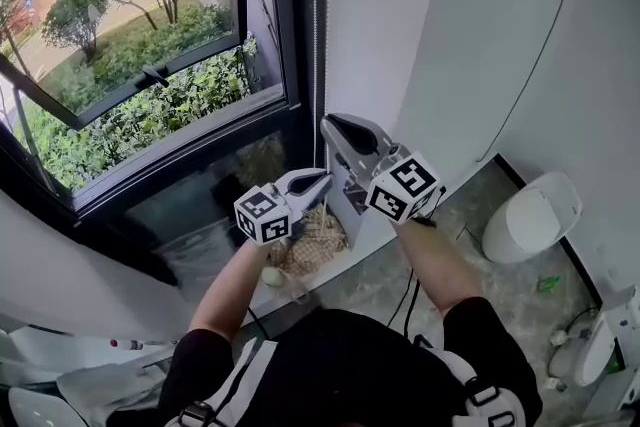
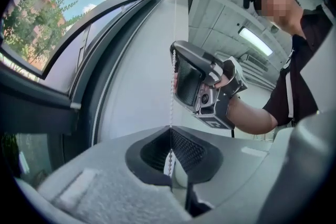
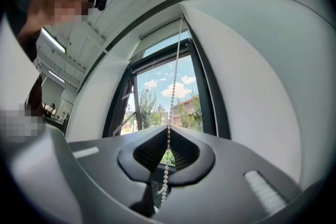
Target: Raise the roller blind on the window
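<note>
The bead chain (image 1: 315, 35) is hanging upright just right of the window frame (image 1: 296, 35) — it is being pinched in the closed jaws of both tongs. The right gripper (image 1: 337, 127) is being held higher — the left gripper (image 1: 320, 183) just below it.

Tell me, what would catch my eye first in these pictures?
Two hand-held claws, the left claw just below the right claw, are both shut on a thin white bead chain. The chain hangs at the right edge of the big window. Through the glass, sunlit green shrubs fill the left of the head view.
</note>
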A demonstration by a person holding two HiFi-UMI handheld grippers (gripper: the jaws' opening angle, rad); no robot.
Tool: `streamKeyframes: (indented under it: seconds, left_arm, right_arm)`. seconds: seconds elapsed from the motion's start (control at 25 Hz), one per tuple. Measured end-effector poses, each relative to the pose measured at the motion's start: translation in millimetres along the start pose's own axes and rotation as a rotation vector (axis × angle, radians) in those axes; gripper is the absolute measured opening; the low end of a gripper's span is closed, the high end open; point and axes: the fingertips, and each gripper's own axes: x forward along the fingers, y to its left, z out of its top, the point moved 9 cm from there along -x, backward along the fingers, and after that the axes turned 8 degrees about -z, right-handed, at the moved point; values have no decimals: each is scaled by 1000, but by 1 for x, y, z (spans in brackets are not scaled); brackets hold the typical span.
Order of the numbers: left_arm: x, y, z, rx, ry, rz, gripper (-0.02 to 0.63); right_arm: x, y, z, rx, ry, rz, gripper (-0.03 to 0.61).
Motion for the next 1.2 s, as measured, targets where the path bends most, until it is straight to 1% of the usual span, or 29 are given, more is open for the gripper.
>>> streamKeyframes:
  seconds: [0.08, 0.2, 0.28, 0.32, 0.36, 0.4, 0.48, 0.56, 0.68, 0.72, 0.8, 0.92, 1.0, 1.08, 1.2]
  left_arm:
    - [1, -1, -35, -52, 114, 11, 8]
    - [-3, -4, -85, -87, 270, 16, 9]
    - [-9, -6, -105, -94, 333, 11, 21]
    - [-12, -7, -109, -98, 345, 10, 48]
    - [-15, -7, -110, -103, 342, 10, 51]
    - [-18, -7, -108, -107, 327, 11, 54]
    - [-24, -3, -94, -105, 267, 20, 65]
    - [-33, 7, -72, -118, 162, 51, 72]
    - [-45, 24, -30, -172, -36, 101, 72]
    - [-45, 28, -15, -175, -87, 102, 72]
    - [-40, 30, 19, -149, -161, 76, 89]
    - [-20, 20, 73, -72, -211, 1, 89]
    - [-8, 16, 101, -28, -236, -53, 101]
    - [1, 15, 120, -5, -257, -96, 101]
    - [12, 12, 137, 27, -259, -138, 104]
  right_arm:
    - [-10, -2, -38, 1, 93, -19, 14]
    - [-28, -8, -91, 39, 225, -46, 15]
    - [-37, -10, -109, 49, 271, -53, 15]
    - [-41, -11, -111, 50, 278, -55, 15]
    - [-43, -12, -111, 46, 281, -55, 15]
    - [-44, -12, -110, 41, 284, -54, 15]
    - [-45, -14, -108, 43, 283, -51, 15]
    - [-46, -14, -108, 55, 273, -52, 15]
    - [-48, -12, -108, 66, 263, -51, 15]
    - [-47, -10, -108, 64, 264, -46, 15]
    - [-47, -7, -107, 53, 270, -33, 15]
    - [-47, -5, -107, 54, 274, -29, 15]
    - [-47, -6, -107, 56, 277, -28, 15]
    - [-47, -6, -106, 54, 277, -25, 15]
    - [-48, -4, -105, 49, 278, -21, 15]
